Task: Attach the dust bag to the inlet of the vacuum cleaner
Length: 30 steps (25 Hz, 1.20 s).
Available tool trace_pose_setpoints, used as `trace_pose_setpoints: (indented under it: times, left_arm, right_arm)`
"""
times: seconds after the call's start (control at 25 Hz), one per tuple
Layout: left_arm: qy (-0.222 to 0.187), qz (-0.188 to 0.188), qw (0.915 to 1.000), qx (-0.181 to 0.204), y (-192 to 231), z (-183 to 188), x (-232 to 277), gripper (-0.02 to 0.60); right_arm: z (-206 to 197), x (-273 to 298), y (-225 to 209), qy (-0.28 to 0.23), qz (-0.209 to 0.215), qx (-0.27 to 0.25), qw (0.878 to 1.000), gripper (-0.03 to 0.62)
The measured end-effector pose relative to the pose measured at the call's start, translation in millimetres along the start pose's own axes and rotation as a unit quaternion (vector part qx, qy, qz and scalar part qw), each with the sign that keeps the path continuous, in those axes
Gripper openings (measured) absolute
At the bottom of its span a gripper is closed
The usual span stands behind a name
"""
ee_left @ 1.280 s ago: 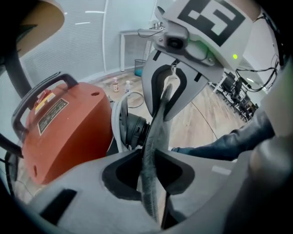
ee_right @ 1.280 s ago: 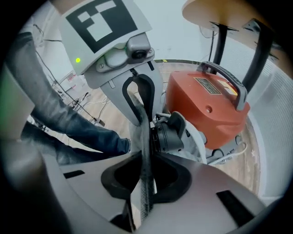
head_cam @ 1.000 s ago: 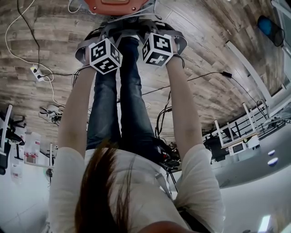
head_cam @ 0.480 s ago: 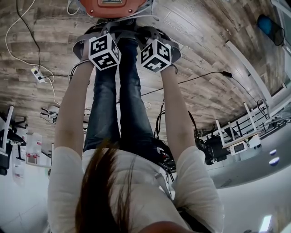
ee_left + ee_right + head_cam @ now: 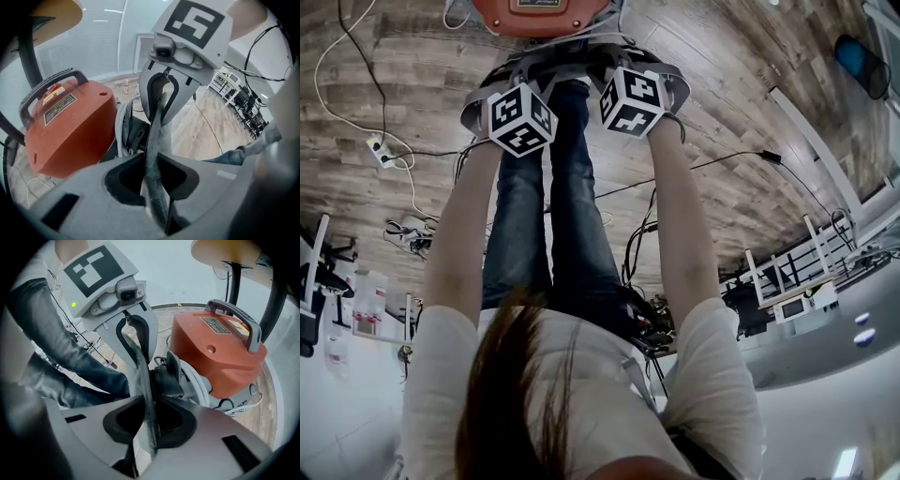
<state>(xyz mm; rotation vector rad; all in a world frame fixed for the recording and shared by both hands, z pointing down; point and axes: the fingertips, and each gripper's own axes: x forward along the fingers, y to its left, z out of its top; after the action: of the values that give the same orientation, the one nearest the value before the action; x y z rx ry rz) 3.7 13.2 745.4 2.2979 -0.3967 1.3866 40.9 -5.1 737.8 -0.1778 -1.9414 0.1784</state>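
- Wood-plank floor (image 5: 750,112) all round, viewed from above past the person's legs (image 5: 553,216).
- Orange vacuum cleaner (image 5: 70,131) with a black handle, standing on that floor just beyond both sets of jaws.
- Grey dust bag (image 5: 157,126) not yet on the machine: stretched as a taut band from one gripper to the other, in front of the vacuum cleaner.
- Left gripper (image 5: 157,174): jaws nearly closed, pinching one edge of the dust bag.
- Right gripper (image 5: 149,420): same narrow gap, pinching the opposite edge.
- Dark round fitting (image 5: 169,373) with a pale ring on the body, probably the inlet, just behind the band and close beyond the jaw tips; not visibly covered by the bag.
- Judged stage: bag gripped and held close to the inlet; slipping its opening over and seating it left to do.
- Possible snags: loose cables (image 5: 766,157) and a power strip (image 5: 377,148) on the floor, well off to either side of the jaws; nothing visible between bag and inlet.
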Motion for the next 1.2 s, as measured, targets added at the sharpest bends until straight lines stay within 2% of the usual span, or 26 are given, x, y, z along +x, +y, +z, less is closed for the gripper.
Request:
trace_pose_setpoints:
  times: [0.16,0.36,0.76,0.92,1.2]
  left_arm:
    - [0.004,-0.001,1.0,-0.004,2.6,1.3,0.4,0.077]
    - [0.011,-0.025,0.9994,0.02,6.4,7.0,4.6,0.08]
    - [0.017,-0.023,0.9995,0.01,5.7,6.9,6.2,0.081]
    - [0.019,-0.019,0.9996,-0.001,4.3,7.0,5.3,0.089]
    - [0.019,-0.017,0.9994,-0.025,0.7,2.0,2.1,0.155]
  right_arm:
    - [-0.7,0.4,0.2,-0.021,-0.007,0.046,0.999,0.06]
    - [-5.1,-0.8,1.5,-0.042,-0.026,0.106,0.993,0.058]
    - [-6.3,0.0,0.4,-0.029,-0.035,0.121,0.992,0.064]
    - [-6.8,-1.4,0.9,-0.023,-0.036,0.145,0.988,0.088]
    - [-6.2,-1.6,7.8,-0.024,-0.026,0.165,0.986,0.151]
